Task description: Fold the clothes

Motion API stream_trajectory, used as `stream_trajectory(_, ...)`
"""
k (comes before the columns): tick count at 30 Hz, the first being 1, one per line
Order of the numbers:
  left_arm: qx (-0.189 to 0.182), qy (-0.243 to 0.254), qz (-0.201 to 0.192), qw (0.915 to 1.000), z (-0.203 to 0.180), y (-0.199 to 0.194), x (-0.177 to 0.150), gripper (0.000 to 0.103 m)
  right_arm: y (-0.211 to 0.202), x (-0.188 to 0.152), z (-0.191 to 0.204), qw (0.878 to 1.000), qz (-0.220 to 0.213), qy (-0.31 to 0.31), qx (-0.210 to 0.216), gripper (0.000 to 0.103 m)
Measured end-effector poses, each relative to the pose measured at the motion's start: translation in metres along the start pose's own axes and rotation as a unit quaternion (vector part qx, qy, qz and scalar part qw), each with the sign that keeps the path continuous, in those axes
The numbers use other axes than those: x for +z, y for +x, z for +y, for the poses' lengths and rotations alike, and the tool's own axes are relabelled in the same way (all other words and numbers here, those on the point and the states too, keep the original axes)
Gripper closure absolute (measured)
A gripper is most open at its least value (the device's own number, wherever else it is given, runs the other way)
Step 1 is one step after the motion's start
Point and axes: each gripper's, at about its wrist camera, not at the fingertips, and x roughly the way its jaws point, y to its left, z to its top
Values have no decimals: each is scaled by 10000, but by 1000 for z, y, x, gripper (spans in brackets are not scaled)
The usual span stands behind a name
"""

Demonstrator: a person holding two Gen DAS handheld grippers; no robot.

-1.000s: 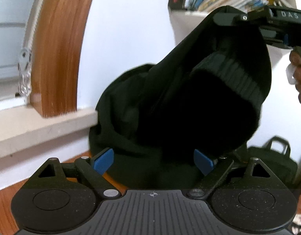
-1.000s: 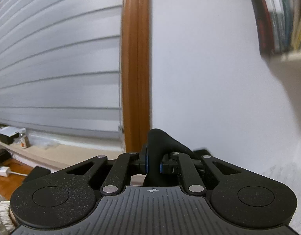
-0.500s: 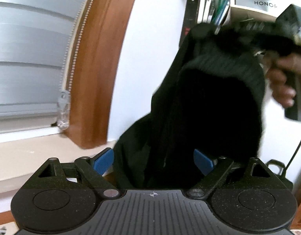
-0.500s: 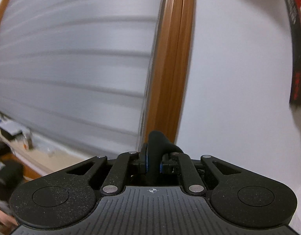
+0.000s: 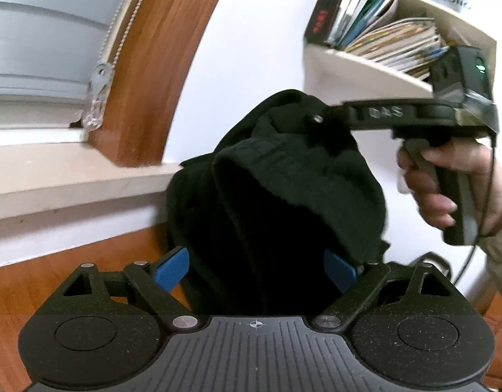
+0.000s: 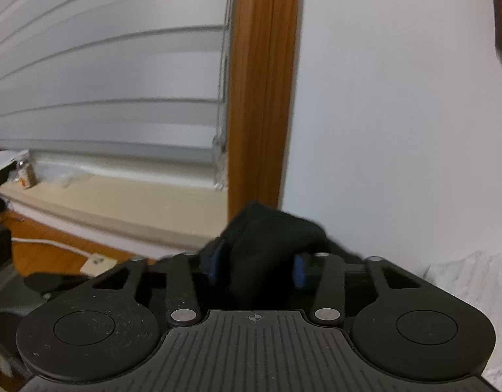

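1. The black garment (image 5: 283, 196) hangs in the air in front of the white wall (image 5: 251, 49), its upper edge held high and the rest falling down in loose folds.
2. A ribbed band of the garment runs across its upper part, and below the band the cloth opens like a dark pocket.
3. The right gripper (image 5: 319, 121) holds the top edge of the garment; in the right wrist view the cloth (image 6: 267, 238) bunches between its blue pads (image 6: 298, 269), and the jaws stand narrow around it.
4. The person's hand (image 5: 447, 183) grips the handle of the right gripper, at the right side of the left wrist view.
5. The left gripper (image 5: 254, 268) is low in front of the garment, with its jaws wide; the lower cloth falls between its blue pads (image 5: 171, 266), but the pads do not press on it.
6. Behind the garment there is a wooden window frame (image 5: 146, 75) with a grey blind (image 6: 104, 81) and a pale sill (image 5: 71, 179).
7. On the upper right a wall shelf (image 5: 365, 62) carries books (image 5: 358, 9).
8. The wooden floor (image 5: 39, 281) shows at the lower left.
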Motion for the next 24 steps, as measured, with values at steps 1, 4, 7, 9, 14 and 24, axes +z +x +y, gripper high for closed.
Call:
stream_trajectory(1, 48, -7, -14, 10000, 2, -1, -1, 11, 0, -3, 0, 10000, 47, 15, 46, 50)
stream_trajectory(4, 211, -90, -133, 9996, 9, -11, -3, 10, -6, -10, 1, 9998, 116, -15, 167, 36)
stream_trajectory(7, 421, -108, -258, 9987, 16, -23, -5, 9, -32, -21, 0, 9998, 14, -61, 171, 27)
stream_trajectory(9, 511, -77, -317, 9982, 17, -33, -7, 7, -48, -31, -2, 9999, -37, -45, 143, 27)
stream_trajectory(14, 650, -172, -414, 9969, 23, -57, -8, 6, -66, -58, -14, 9999, 48, -74, -104, 27)
stream_trajectory(24, 450, -453, -324, 9974, 49, -62, -1, 2, -66, -154, -58, 9953, 678, 396, -561, 27)
